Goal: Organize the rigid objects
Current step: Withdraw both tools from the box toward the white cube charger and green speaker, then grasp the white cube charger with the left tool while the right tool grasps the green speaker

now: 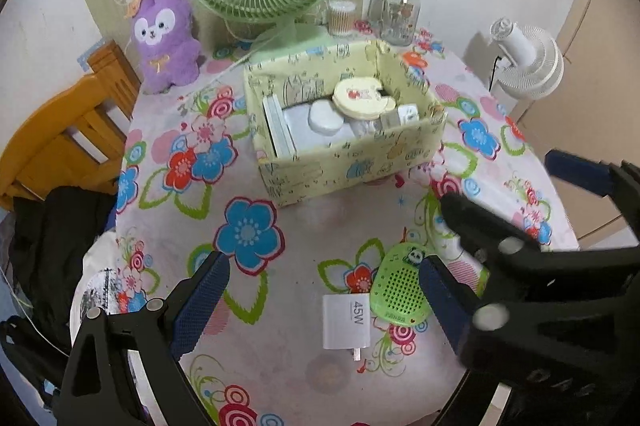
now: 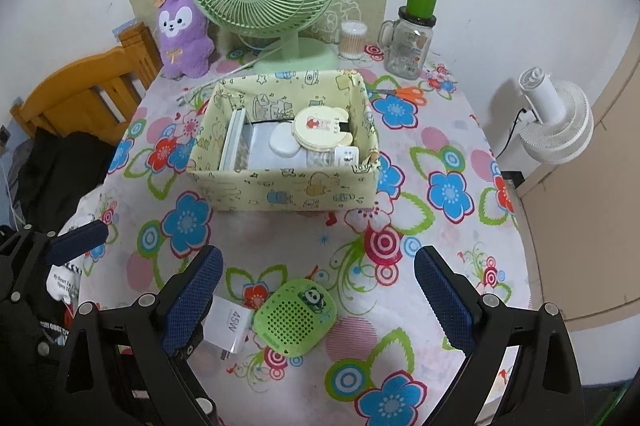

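The round table (image 2: pixel 460 130) under its flowered cloth carries everything. Toward its back edge sits the yellow fabric box (image 2: pixel 280 186), already holding a round mirror-like disc and several white pieces. Near the front edge lie the green speaker (image 2: pixel 294 314) and the white 45W charger (image 2: pixel 228 324), touching side by side.

My right gripper (image 2: pixel 318 298) is spread wide with the speaker between its fingers, slightly left of centre, long axis slanting across the gap. My left gripper (image 1: pixel 324 302) is also spread open, framing the charger. I judge the right nearer the speaker.
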`<state>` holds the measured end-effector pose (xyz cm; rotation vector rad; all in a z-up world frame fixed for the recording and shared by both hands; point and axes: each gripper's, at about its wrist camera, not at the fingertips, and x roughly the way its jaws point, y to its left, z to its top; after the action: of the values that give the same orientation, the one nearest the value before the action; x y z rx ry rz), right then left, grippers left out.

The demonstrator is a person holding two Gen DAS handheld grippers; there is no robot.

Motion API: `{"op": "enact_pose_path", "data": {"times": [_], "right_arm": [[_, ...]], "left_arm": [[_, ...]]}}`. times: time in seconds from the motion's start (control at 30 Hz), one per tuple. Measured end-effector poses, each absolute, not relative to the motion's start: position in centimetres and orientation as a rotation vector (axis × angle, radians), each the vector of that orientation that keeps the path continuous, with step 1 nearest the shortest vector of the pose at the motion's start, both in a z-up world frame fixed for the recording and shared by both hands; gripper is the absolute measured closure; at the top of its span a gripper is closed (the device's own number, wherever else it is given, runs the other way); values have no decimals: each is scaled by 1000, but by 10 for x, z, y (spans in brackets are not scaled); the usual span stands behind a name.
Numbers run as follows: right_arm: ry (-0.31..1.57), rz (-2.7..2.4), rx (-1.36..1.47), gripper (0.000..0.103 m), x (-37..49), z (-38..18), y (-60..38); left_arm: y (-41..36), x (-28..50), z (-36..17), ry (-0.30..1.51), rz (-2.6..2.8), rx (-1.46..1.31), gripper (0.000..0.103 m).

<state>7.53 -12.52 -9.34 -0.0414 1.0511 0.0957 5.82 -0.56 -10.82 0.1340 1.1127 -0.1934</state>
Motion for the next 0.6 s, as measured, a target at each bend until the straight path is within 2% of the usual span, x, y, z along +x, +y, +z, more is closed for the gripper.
{"op": "enact_pose_path", "data": {"times": [0.6], "right_arm": [[1104, 141, -7, 5, 73, -155, -133]], "left_arm": [[0, 55, -178, 1211, -172, 107, 10]]}}
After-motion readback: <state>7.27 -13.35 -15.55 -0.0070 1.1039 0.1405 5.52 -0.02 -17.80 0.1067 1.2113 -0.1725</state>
